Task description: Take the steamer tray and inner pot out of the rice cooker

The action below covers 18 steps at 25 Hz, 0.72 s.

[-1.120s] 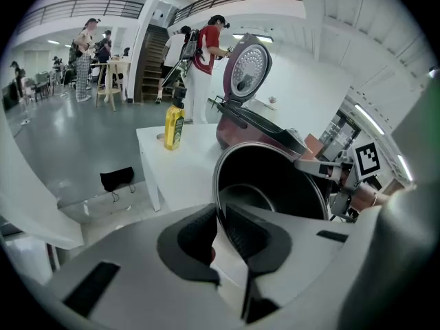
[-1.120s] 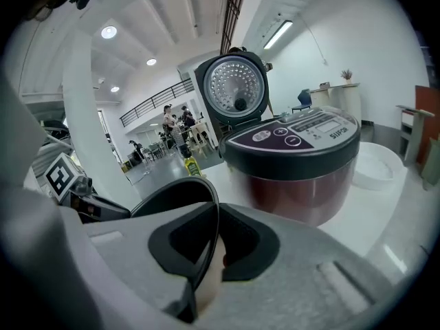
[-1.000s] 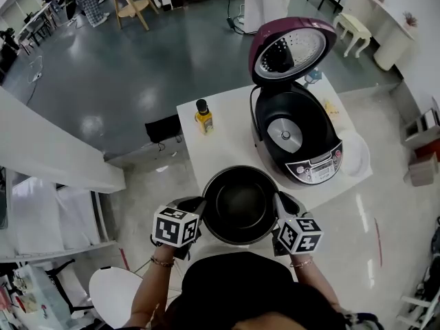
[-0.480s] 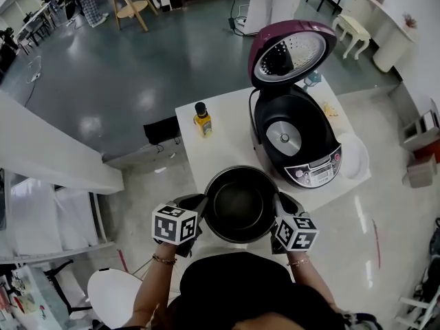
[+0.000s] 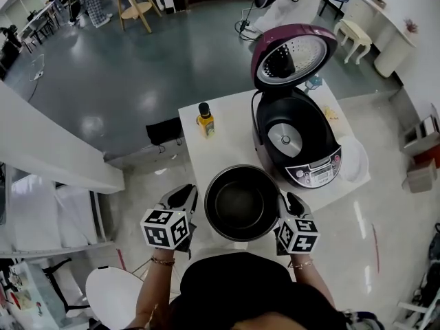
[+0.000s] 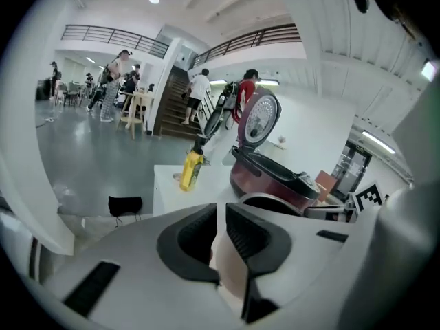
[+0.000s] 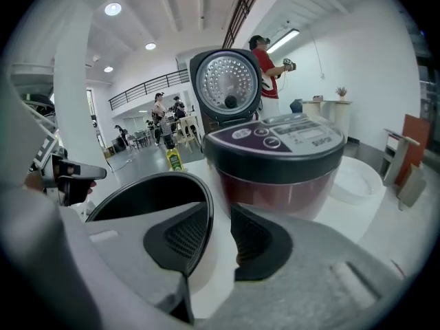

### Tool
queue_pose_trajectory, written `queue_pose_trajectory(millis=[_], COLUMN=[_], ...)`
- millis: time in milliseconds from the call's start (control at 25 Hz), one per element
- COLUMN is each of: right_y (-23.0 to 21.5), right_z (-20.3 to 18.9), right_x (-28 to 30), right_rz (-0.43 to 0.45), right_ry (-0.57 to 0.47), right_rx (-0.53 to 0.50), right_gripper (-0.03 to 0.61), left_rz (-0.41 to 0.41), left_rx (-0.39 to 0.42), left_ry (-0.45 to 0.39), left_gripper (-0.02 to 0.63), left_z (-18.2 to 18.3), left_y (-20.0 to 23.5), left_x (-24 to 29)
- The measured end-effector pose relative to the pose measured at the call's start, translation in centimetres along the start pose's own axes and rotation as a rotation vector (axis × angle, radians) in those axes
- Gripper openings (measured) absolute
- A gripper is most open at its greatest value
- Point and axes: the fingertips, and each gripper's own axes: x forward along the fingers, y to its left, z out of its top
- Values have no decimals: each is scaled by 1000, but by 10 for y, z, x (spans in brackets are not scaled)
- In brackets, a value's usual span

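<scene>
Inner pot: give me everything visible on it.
The round black metal inner pot is dark inside, empty, with a thin bright rim. It stands upright at the near edge of the white table, before the open maroon rice cooker. The right claw straddles its rim, jaws just opening, no longer clamped. The left claw is clear of it.

**Layout Relative to the Jaws**

The right gripper (image 7: 218,215) jaws have just been opening. The inner pot (image 7: 137,191) rim stands between them, with the pot body to their left. The rice cooker (image 7: 275,157) stands just ahead on the table (image 5: 227,157), with a round tray (image 7: 354,177) to its right. The left gripper (image 6: 220,215) jaws are apart from the pot, which lies ahead-right of them. The bottle (image 6: 191,170) stands ahead-left.
</scene>
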Motion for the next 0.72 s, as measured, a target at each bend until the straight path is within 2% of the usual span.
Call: queue_pose_trajectory(millis=[240,480,720], right_y=[15,43,62], right_z=[39,74,85], right_x=[-44,-77,-94], right_rz=[42,67,125], right_ry=[-162,-349,-409], right_rx=[-20,-117,-124], right_gripper=[92,67,61], left_rz=[85,171,157], left_rx=[42,157,131], left_ry=[-166,-294,-452], left_gripper=[40,40,20], left_z=[37,51,59], left_y=[-2,-28,-43], left_x=[-37,-66,-92])
